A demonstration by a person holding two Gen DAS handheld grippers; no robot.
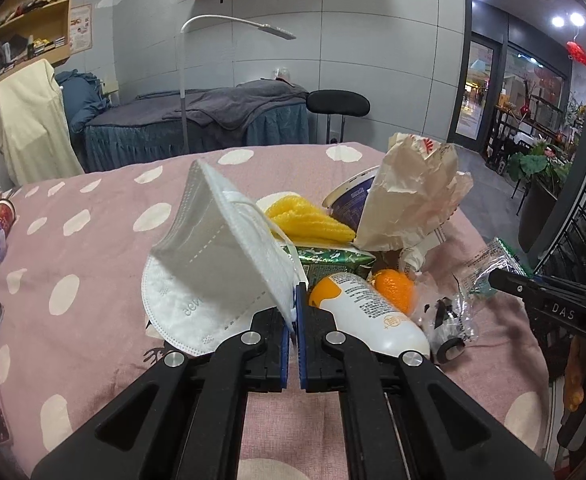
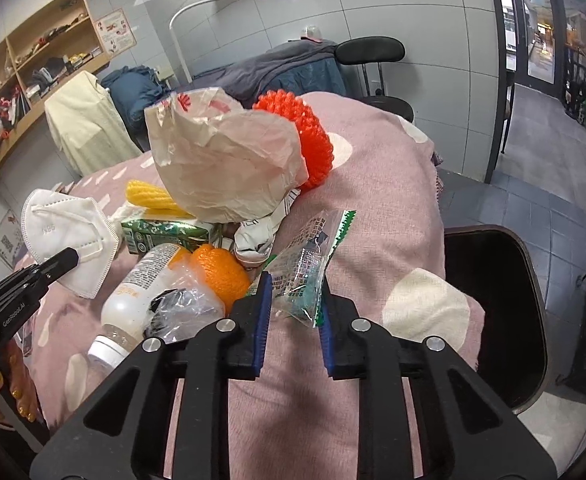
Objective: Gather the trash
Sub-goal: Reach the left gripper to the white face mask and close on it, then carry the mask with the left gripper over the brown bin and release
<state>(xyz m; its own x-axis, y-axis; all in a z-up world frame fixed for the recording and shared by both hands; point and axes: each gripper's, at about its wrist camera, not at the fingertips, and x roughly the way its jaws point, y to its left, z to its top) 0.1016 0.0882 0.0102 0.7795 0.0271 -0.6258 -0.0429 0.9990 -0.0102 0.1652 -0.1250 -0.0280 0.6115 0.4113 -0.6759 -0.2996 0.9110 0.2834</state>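
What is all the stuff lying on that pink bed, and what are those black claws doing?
White folded face mask: one, pinched at its edge by the left claw.
Clear green-edged plastic wrapper: one, between the right claw's fingers.
White plastic bottle: one, lying on its side, front of the pile.
Orange fruit: one, beside the bottle.
Green drink carton: one, under the pile.
Crumpled beige paper bag: one, on top.
Yellow foam netting: one, behind the mask.
Red foam netting: one, behind the bag.
Pink spotted blanket: one, underneath everything.
Left gripper: shut.
Right gripper: open.
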